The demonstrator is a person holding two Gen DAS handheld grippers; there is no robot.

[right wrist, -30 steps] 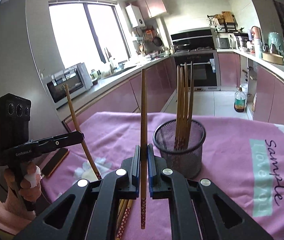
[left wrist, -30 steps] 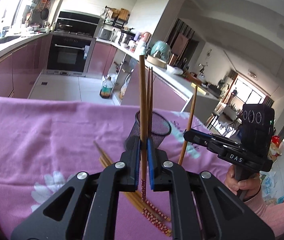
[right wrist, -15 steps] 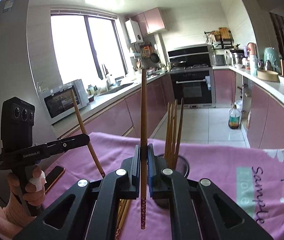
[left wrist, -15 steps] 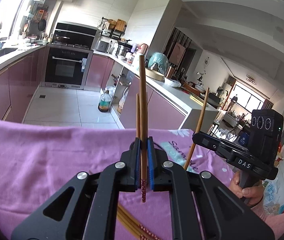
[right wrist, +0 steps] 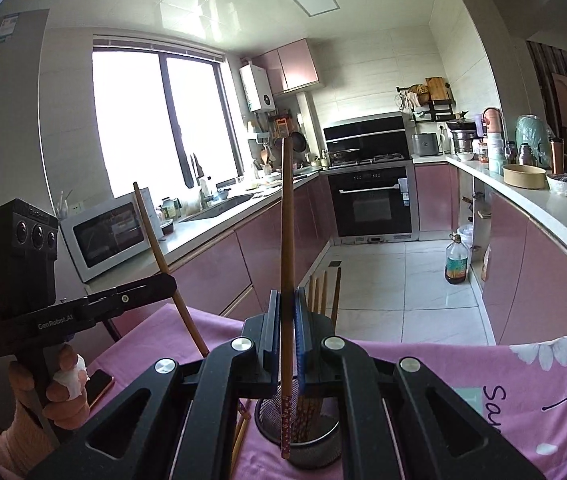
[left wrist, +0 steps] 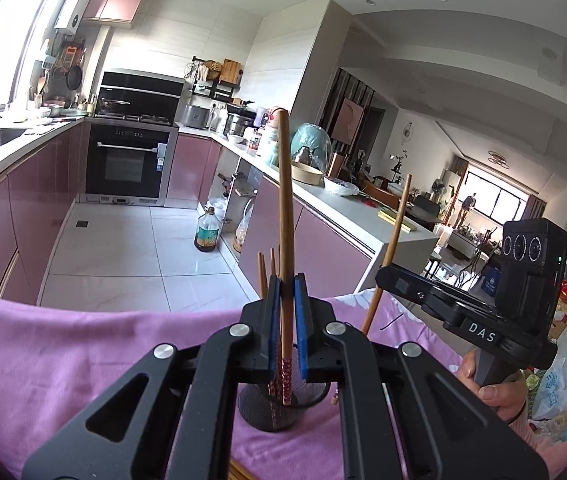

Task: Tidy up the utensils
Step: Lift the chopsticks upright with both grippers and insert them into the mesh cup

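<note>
Wooden chopsticks everywhere in this kitchen setup. Left gripper (left wrist: pixel 286 320) has its blue pads clamped tight on one chopstick (left wrist: pixel 286 208), standing pretty much upright, patterned end hanging just over the black mesh holder (left wrist: pixel 273 410). Right gripper (right wrist: pixel 286 332) is doing the same thing, pinching its own chopstick (right wrist: pixel 286 240) vertically with the decorated tip dangling above the mesh holder (right wrist: pixel 303 446). That cup already has a handful of chopsticks (right wrist: pixel 323 288) standing in it. It sits on a pink flowery tablecloth (right wrist: pixel 523 380). A couple of loose ones (right wrist: pixel 240 434) lie on the cloth just left of the cup, though they're mostly hidden behind the gripper so I can't count them. There's also a phone (right wrist: pixel 97 386) lying near the person's left hand (right wrist: pixel 57 392).
</note>
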